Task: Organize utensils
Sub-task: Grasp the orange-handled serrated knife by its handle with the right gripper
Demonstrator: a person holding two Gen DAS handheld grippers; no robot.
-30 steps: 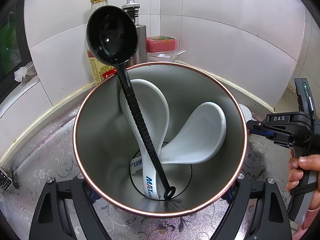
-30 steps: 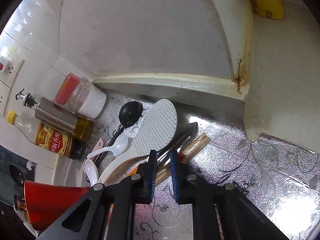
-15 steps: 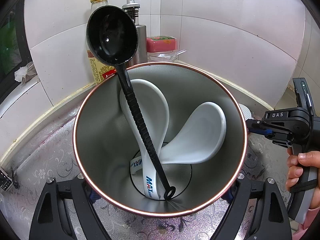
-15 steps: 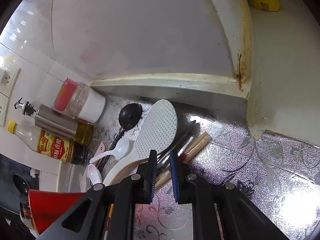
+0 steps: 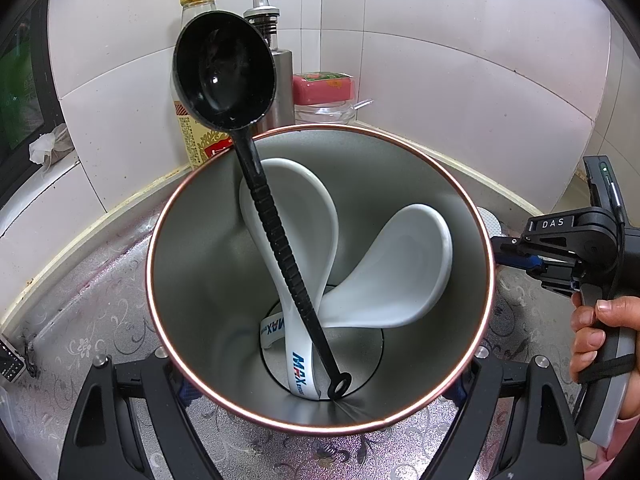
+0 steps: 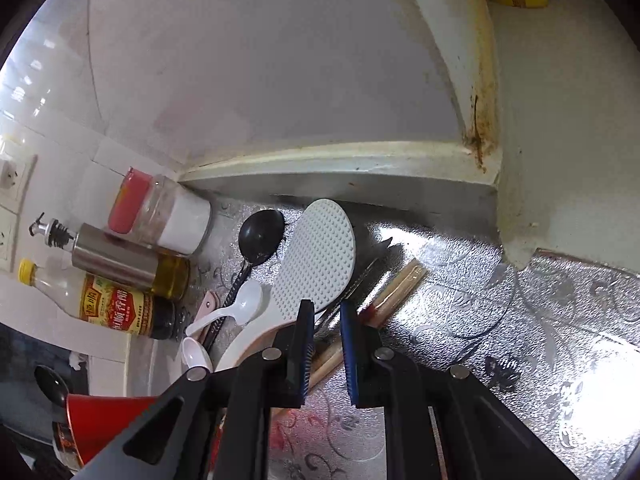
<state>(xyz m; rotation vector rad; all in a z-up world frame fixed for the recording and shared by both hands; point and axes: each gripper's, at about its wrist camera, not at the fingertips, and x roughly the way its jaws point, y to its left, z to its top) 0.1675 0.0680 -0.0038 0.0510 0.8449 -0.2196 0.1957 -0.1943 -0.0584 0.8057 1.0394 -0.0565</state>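
Note:
My left gripper (image 5: 320,432) is shut on a steel cup with a red outside (image 5: 192,280), which fills the left wrist view. Inside it stand a black ladle (image 5: 276,240) and two white ceramic spoons (image 5: 384,276). My right gripper (image 6: 325,344) is open with a narrow gap and holds nothing; it hovers over a pile of utensils on the counter: a white rice paddle (image 6: 316,260), wooden chopsticks (image 6: 394,290), a black spoon (image 6: 260,236) and two small white spoons (image 6: 236,308). The red cup (image 6: 100,420) shows at the lower left of the right wrist view.
A vinegar bottle (image 6: 100,300), a steel oil bottle (image 6: 116,260) and a red-lidded jar (image 6: 160,212) stand against the tiled wall beside the pile. The foil-covered counter (image 6: 520,320) stretches right. A stained ledge (image 6: 360,164) runs behind the utensils.
My right gripper has drifted closer to the utensil pile, and its jaws have opened slightly. The left gripper and cup have not moved.

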